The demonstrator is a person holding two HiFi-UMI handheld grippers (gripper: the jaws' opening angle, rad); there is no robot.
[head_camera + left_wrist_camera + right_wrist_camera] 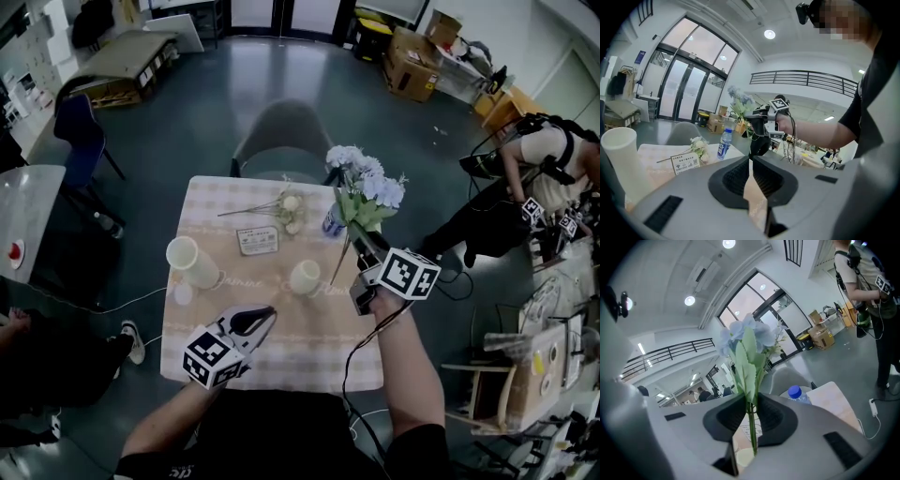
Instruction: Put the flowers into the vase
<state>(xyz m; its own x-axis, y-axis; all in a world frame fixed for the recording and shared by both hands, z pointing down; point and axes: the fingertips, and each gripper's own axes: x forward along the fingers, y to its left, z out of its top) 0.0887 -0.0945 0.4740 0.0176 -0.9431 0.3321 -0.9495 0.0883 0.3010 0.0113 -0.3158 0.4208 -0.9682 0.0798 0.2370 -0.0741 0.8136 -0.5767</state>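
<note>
2 jaws of the right gripper [364, 242] pinch the blue flowers [367, 185] low on their stems, heads up, so the cut ends hang free just beside the cream vase [305, 277] — not yet inside. The left gripper [265, 319] sits shut and empty over the table [309, 352]; white flowers [286, 208] lie beyond.

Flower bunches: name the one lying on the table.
The white flower bunch, flat on the checked tablecloth; the blue flower bunch stands upright, clamped in the right gripper.
</note>
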